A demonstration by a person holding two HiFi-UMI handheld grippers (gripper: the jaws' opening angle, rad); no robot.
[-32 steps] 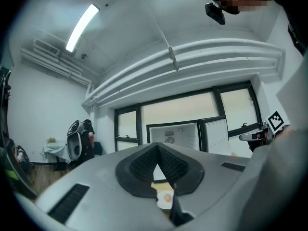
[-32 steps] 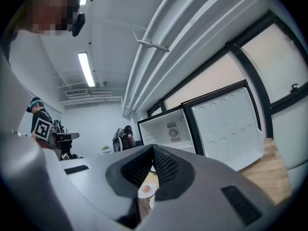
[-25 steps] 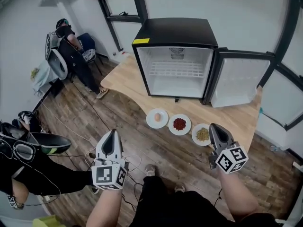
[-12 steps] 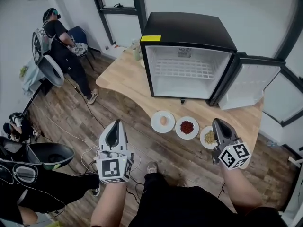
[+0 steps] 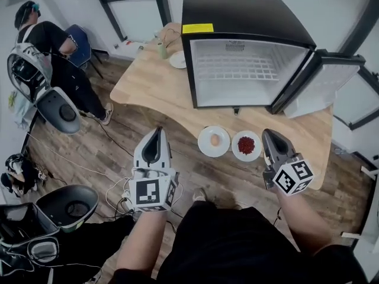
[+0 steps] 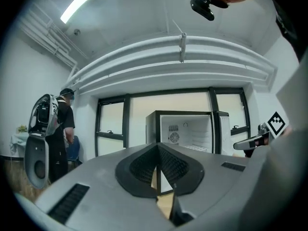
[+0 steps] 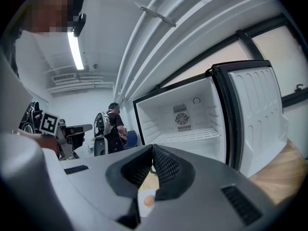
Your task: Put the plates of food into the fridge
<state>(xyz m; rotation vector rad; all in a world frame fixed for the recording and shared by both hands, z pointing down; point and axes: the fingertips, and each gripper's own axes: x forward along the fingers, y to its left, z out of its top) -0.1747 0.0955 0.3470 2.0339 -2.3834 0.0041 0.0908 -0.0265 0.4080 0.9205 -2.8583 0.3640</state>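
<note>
The work stands at the approach: no plate has been lifted yet, and the fridge [image 5: 249, 23] on the table [image 5: 148, 93] is empty, its door [image 5: 331, 81] swung wide to the right and its wire shelf [image 5: 246, 70] bare. The left gripper [image 5: 157, 134] hangs off the table's near edge with its jaws pressed together on nothing. The right gripper [image 5: 267, 136] is likewise closed and empty, its tip just beside the plate of red food [image 5: 246, 146]. The plate with the egg [image 5: 214, 141] sits to the left of that one, both near the table's front edge, in front of the fridge opening. Whatever lies further right is covered by the right gripper. The next move likely calls for spreading a pair of jaws, coming down to a plate's rim and pinching it so the plate stays level – the egg looks free to roll. Then comes a short carry straight into the cabinet. Nothing blocks that path. A small dish [image 5: 177, 60] sits well back beside the fridge, and a person [image 5: 47, 40] stands off to the left, clear of the work.
</note>
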